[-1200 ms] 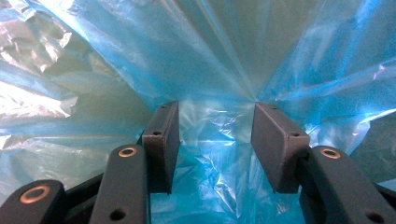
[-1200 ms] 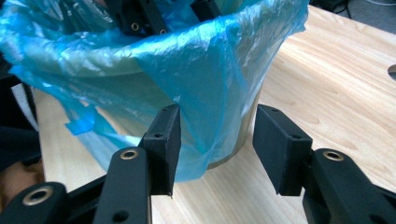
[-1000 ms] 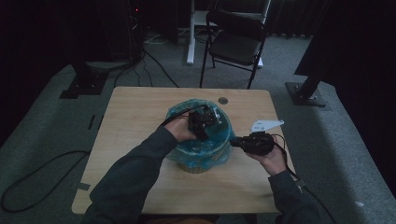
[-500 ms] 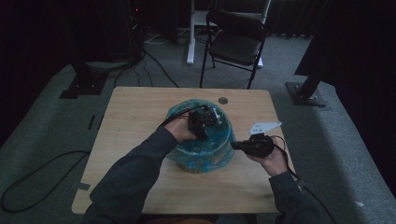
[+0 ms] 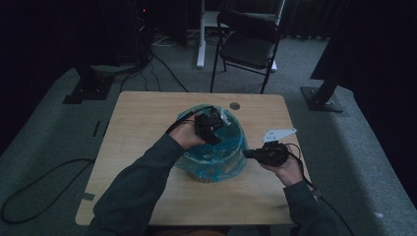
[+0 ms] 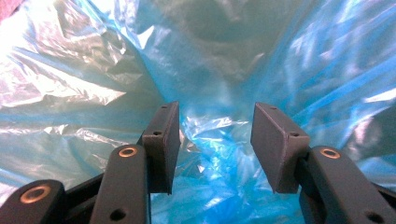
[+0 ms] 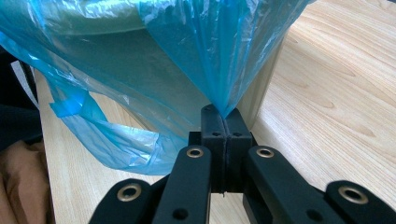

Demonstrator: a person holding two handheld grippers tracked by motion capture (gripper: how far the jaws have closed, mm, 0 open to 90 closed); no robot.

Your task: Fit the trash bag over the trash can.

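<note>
— The blue plastic bag (image 5: 216, 152) sits mid-table, draped over a round pale bin (image 7: 261, 88). Thin, glossy film, crinkled all over, light catching every fold.

— And see-through: the bin's smooth curved wall shows behind it in the right gripper view.

— There the film gathers into a tight pleated point, running straight down into the right gripper (image 7: 223, 119). Tongs together, clamped on that pinch of bag.

— Hard black pads against soft film. And the left gripper (image 6: 215, 144)?

— Down inside the mouth of the bag, tongs apart, flat rectangular pads with crumpled blue between them but nothing pressed.

— Loose bag hem hangs ragged on the near side, over the wooden table (image 5: 142, 113).

— Light grain, rounded corners, plenty of bare board left of the bin and behind it. A small round grommet (image 5: 235, 105) sits near the far edge.

— Less room on the right. The right hand (image 5: 285, 167) is close to that edge.

— Right forearm comes up from the bottom, gripper level, pointing at the bin's side. Left arm (image 5: 142, 187) crosses in diagonally, wrist bent over the rim.

— Folding chair (image 5: 248, 44) well beyond the table.
</note>
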